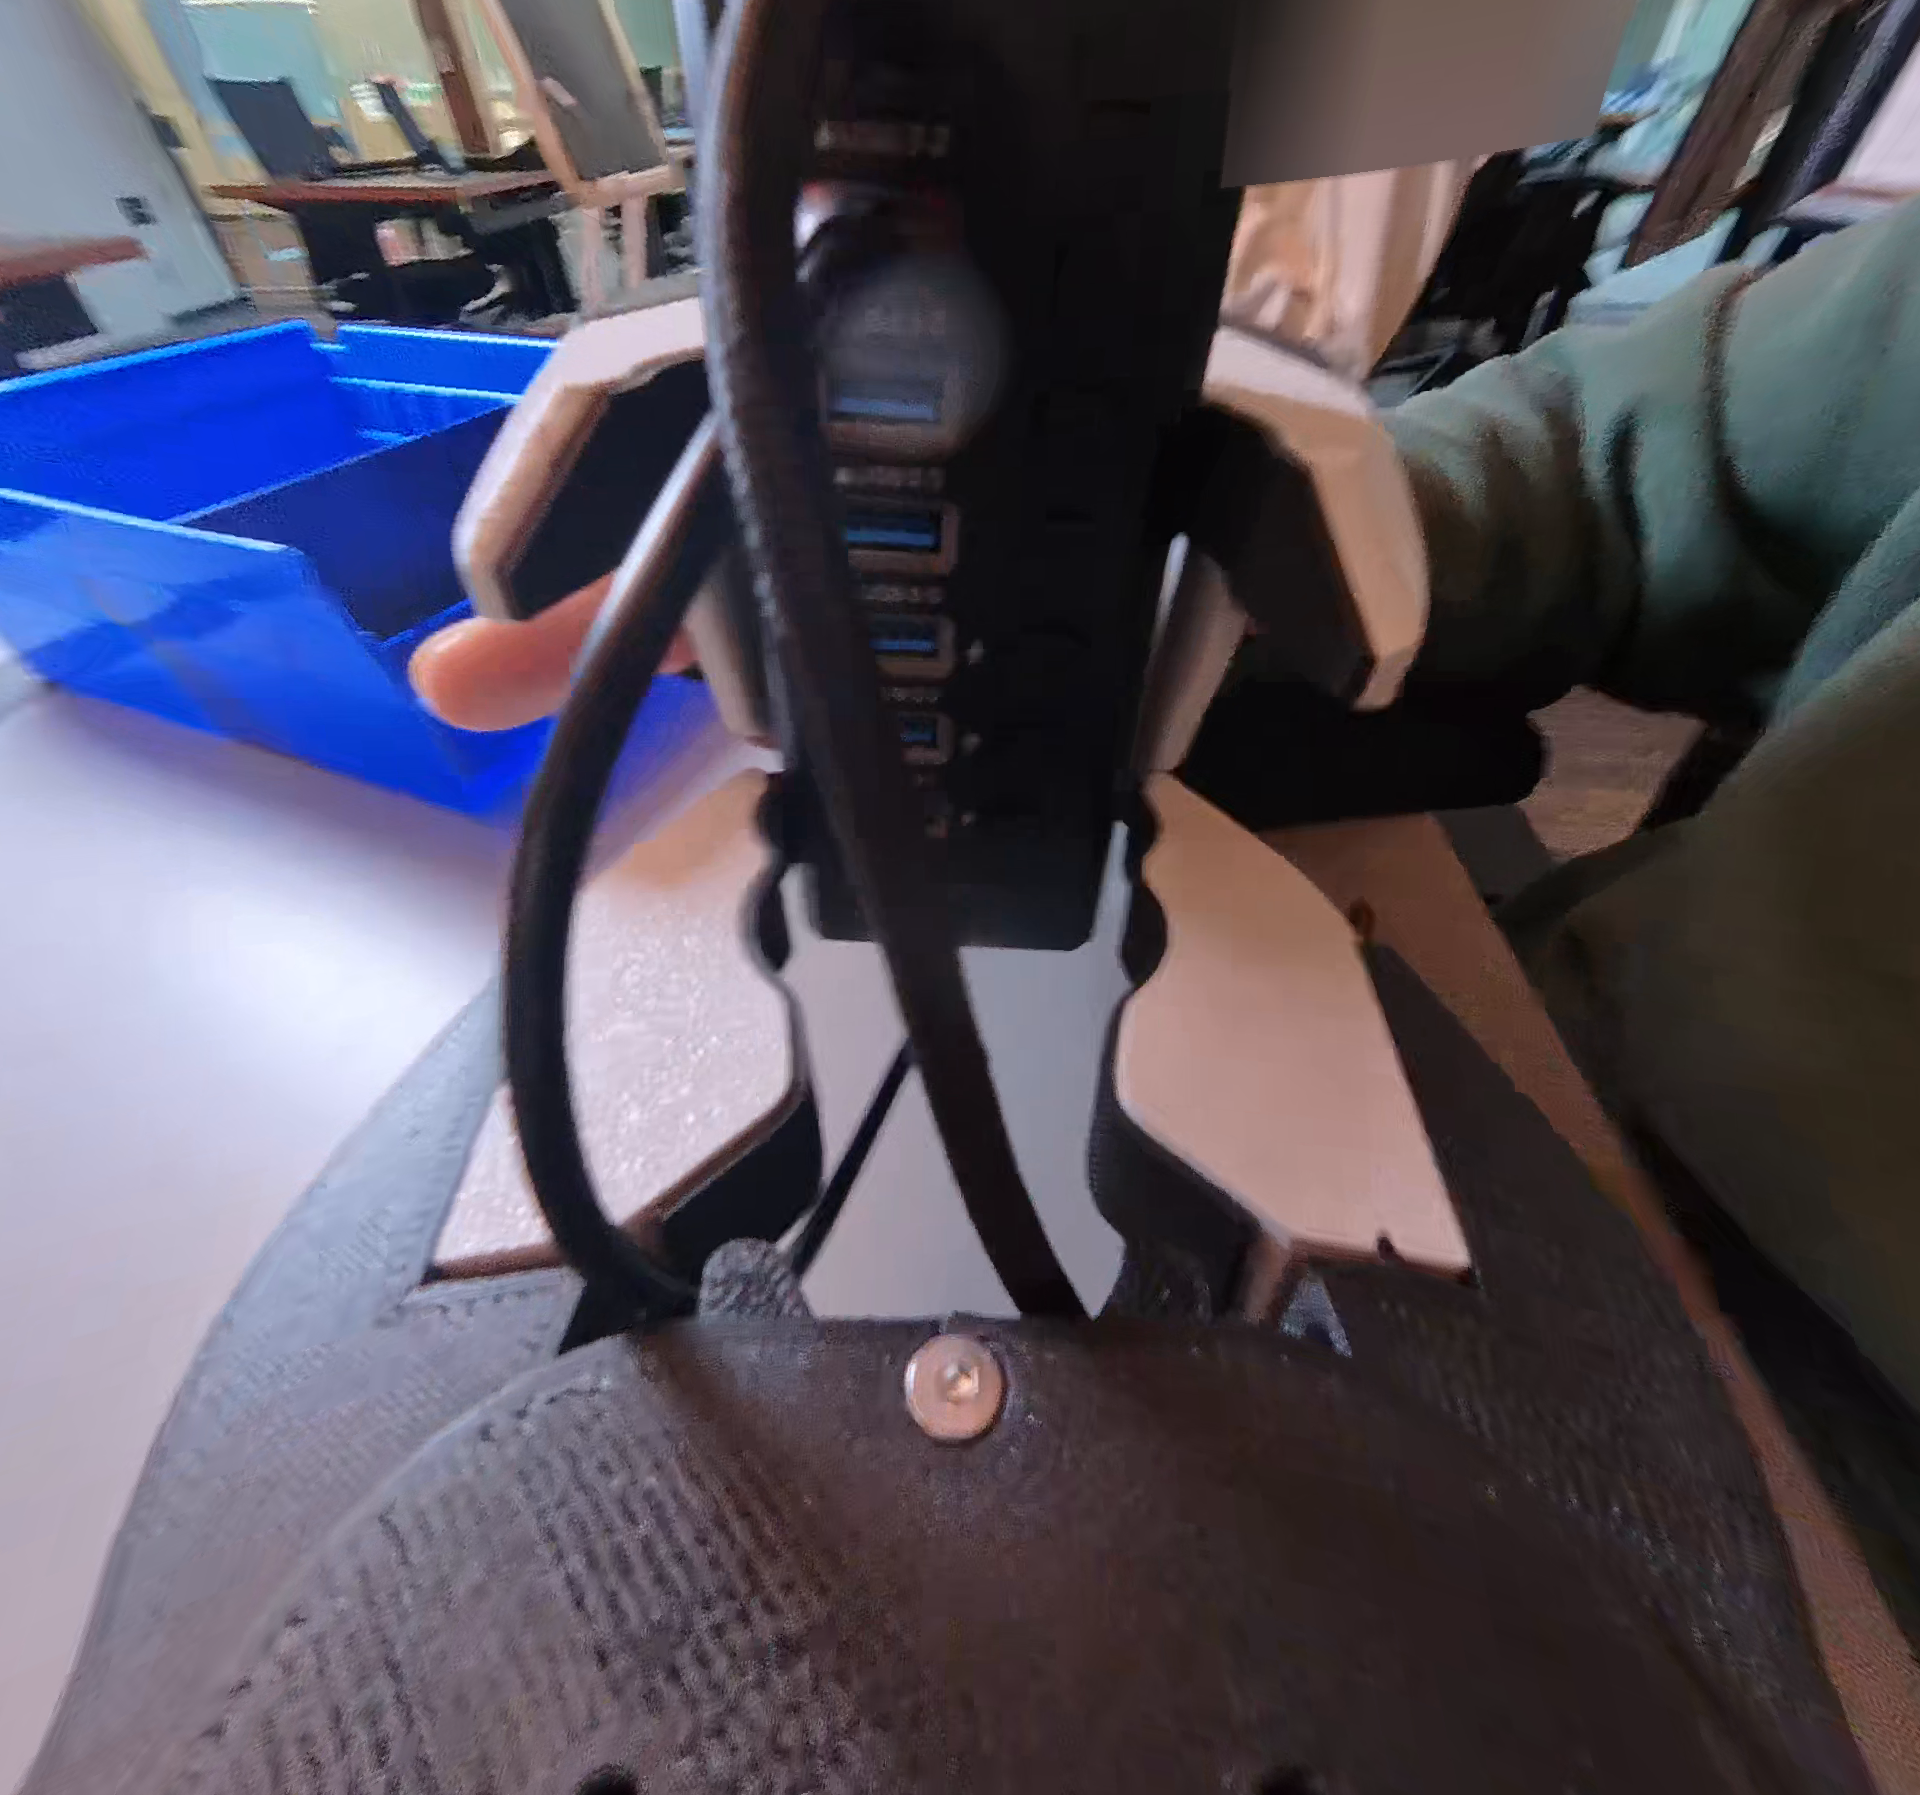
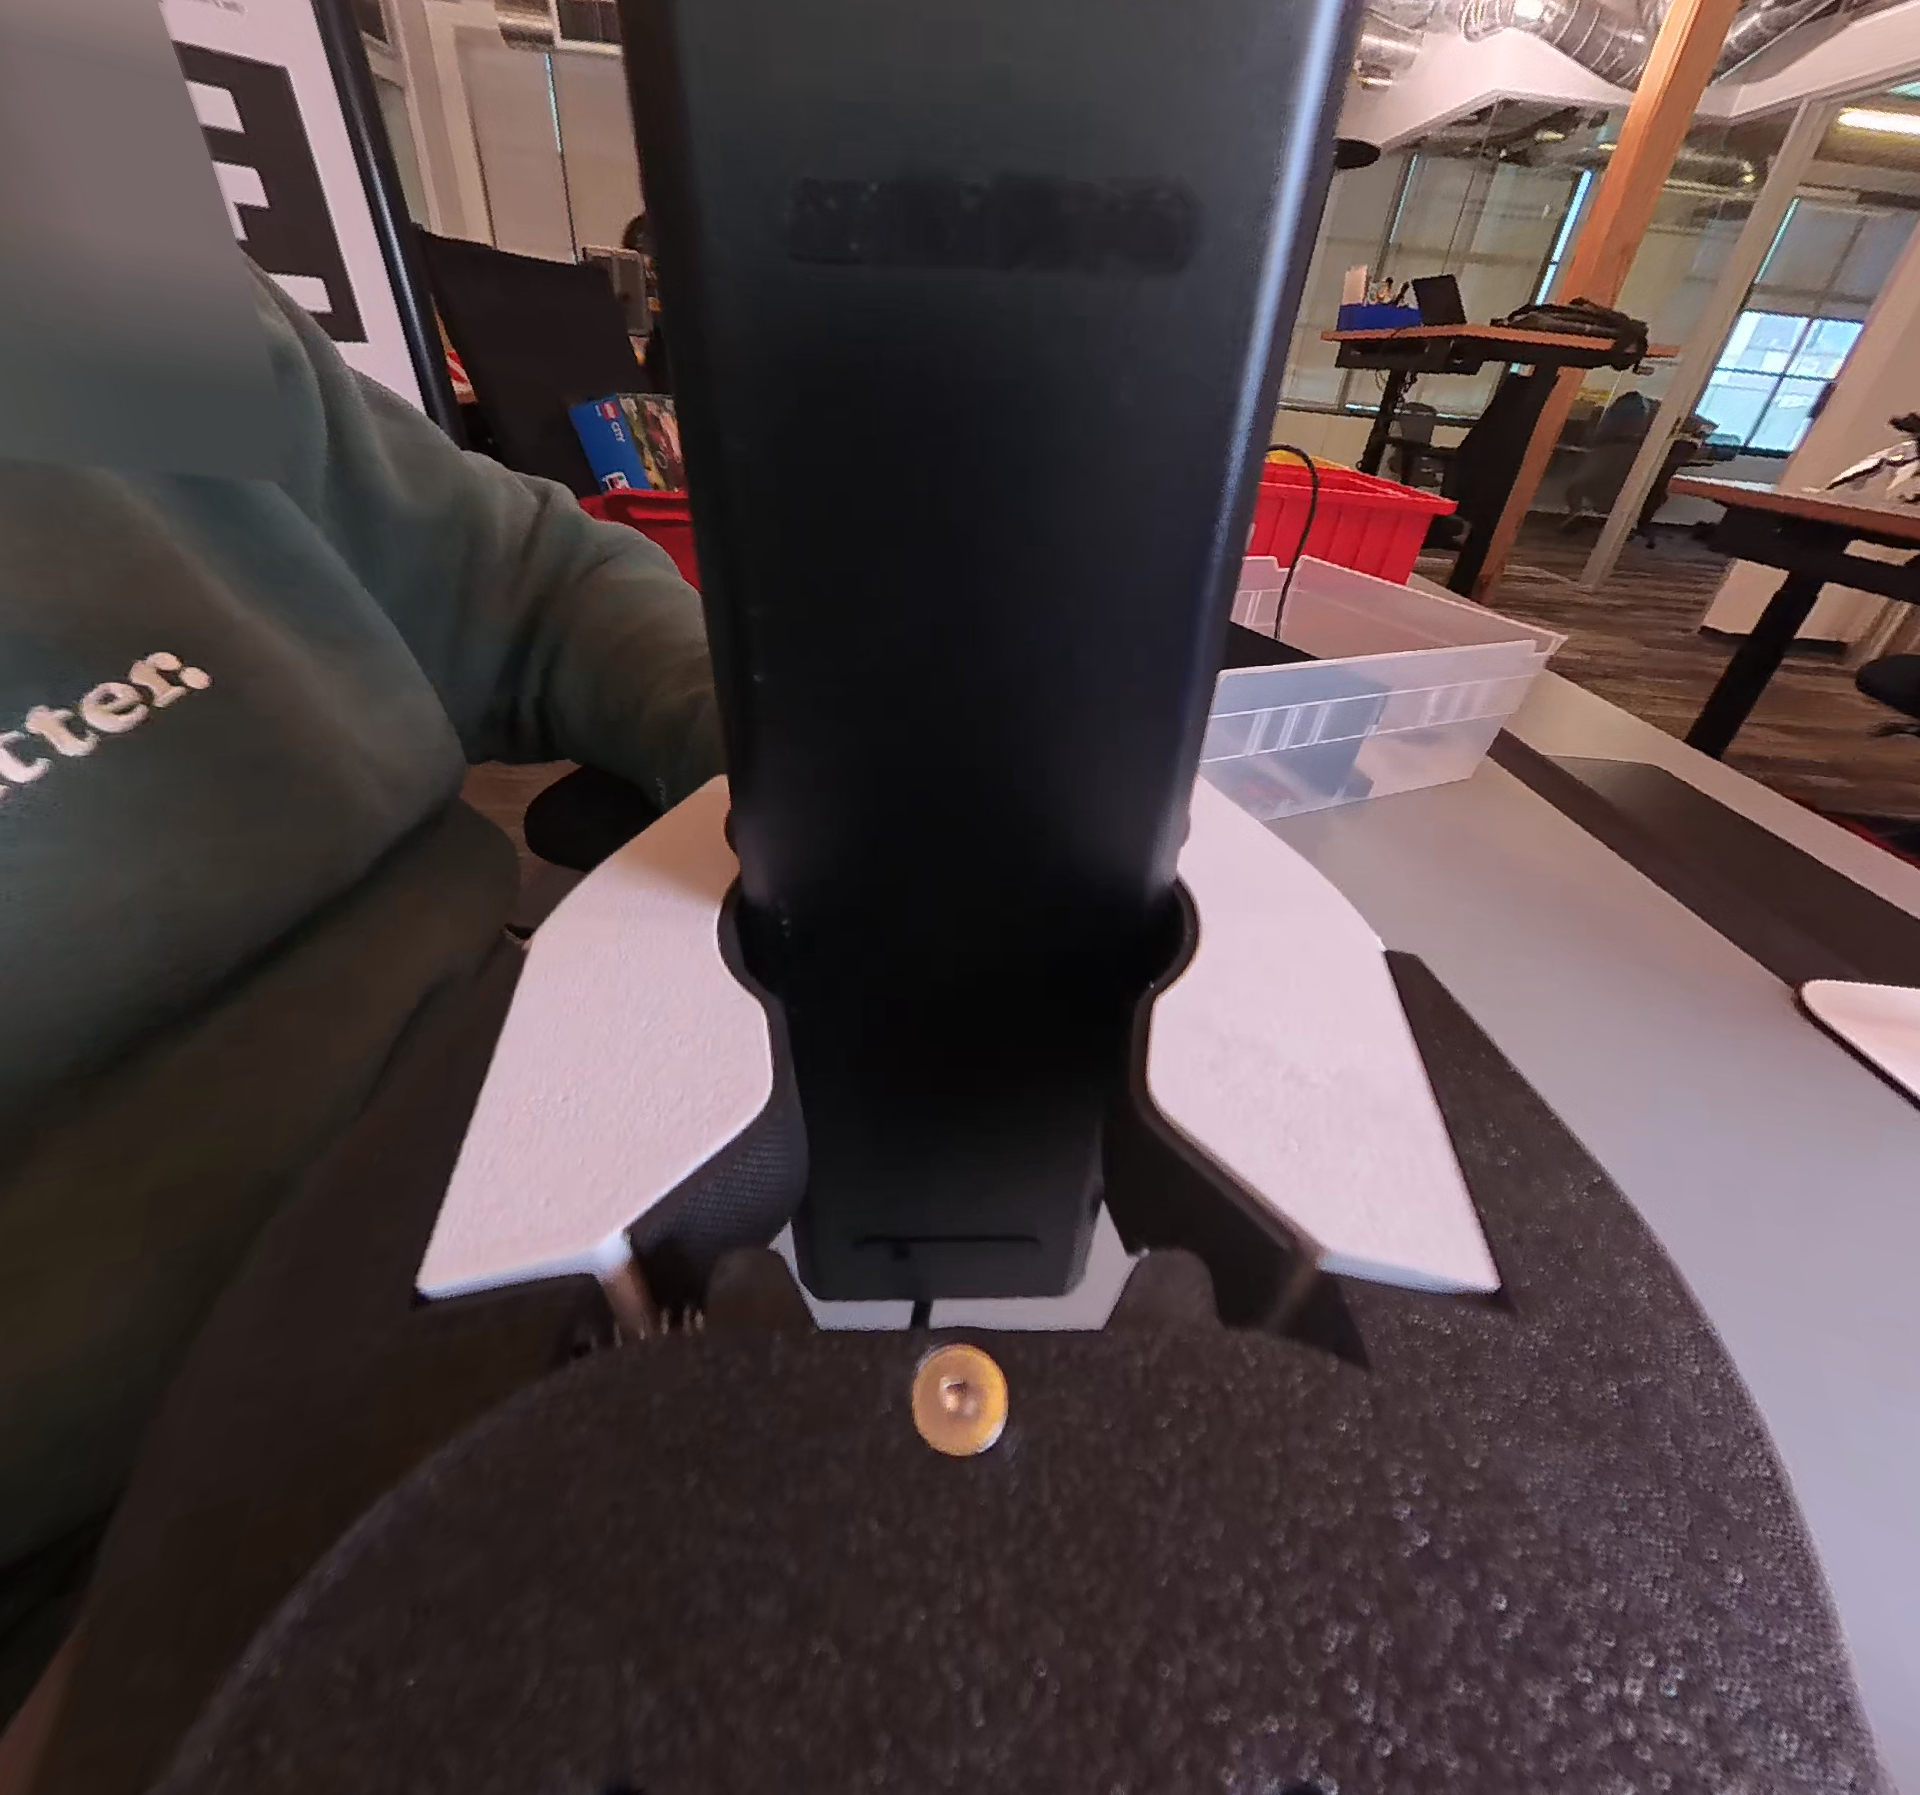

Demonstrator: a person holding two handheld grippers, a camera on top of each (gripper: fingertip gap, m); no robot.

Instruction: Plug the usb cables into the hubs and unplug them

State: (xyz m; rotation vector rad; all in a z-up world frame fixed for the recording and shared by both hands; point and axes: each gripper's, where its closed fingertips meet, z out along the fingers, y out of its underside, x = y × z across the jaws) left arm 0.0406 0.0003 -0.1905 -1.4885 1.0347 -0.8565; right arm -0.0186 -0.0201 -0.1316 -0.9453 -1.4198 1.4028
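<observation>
Black upright hub (image 1: 997,519) with 4 blue ports, cable (image 1: 769,457) alongside

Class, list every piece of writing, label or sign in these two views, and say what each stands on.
hub, port side: pale labels, too blurred to read.
Its back, right wrist view: dark mark, unreadable.
green sweatshirt: white lettering, partly cut off; not quoted here.
framed poster: bold black sign; small print too small to read.
blue box: print too small.

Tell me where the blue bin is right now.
In the left wrist view, the blue bin sits on the table at the left, behind the USB hub clamped in the left gripper.
</observation>
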